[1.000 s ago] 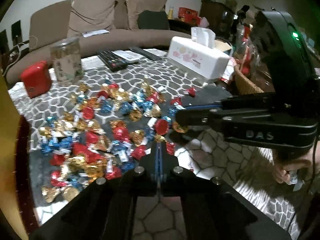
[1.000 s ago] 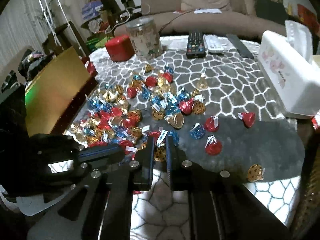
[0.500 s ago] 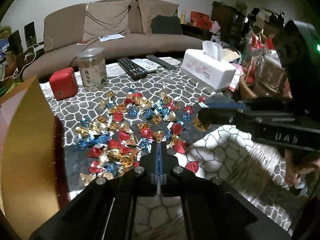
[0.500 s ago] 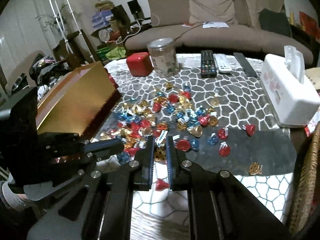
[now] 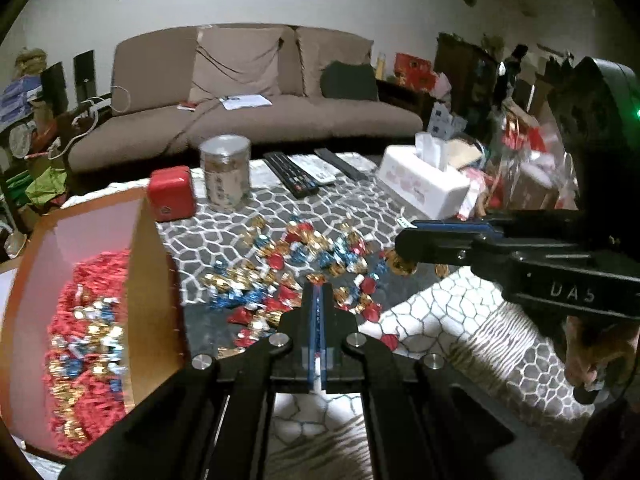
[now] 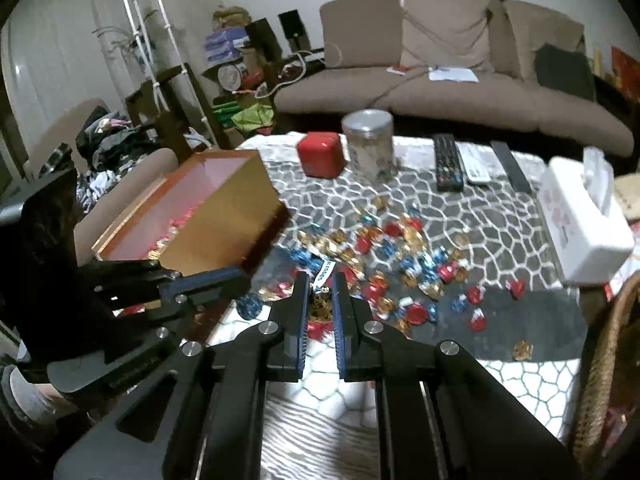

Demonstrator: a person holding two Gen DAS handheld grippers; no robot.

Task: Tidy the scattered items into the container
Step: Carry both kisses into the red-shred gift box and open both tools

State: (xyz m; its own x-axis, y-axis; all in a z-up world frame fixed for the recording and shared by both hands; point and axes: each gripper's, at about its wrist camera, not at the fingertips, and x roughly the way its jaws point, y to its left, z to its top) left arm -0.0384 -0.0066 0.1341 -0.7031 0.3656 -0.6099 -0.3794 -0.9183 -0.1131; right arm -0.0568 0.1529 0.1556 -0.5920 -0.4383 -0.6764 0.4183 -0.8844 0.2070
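Note:
Many foil candies [image 5: 300,256] in red, blue and gold lie scattered on the patterned table [image 6: 492,216]. At its left end stands a gold box [image 5: 152,280], [image 6: 224,216] with red shreds and candies inside. My right gripper [image 6: 322,280] is shut on a gold candy [image 6: 320,306] with a white tag, held above the table's near edge. My left gripper [image 5: 317,286] is shut. In the right wrist view a blue candy [image 6: 250,306] hangs under its tip [image 6: 240,276], beside the box's near corner. From the left wrist view the right gripper [image 5: 400,240] shows with the gold candy [image 5: 402,266].
A white tissue box [image 6: 580,224] stands at the table's right end. At the back are a red tin [image 6: 322,154], a jar [image 6: 370,146] and remotes [image 6: 448,162]. A wicker basket [image 6: 608,360] is at the near right, and a sofa lies behind the table.
Both grippers have risen and drawn back from the candy pile, each still shut on its candy. The box's inside has come into the left wrist view.

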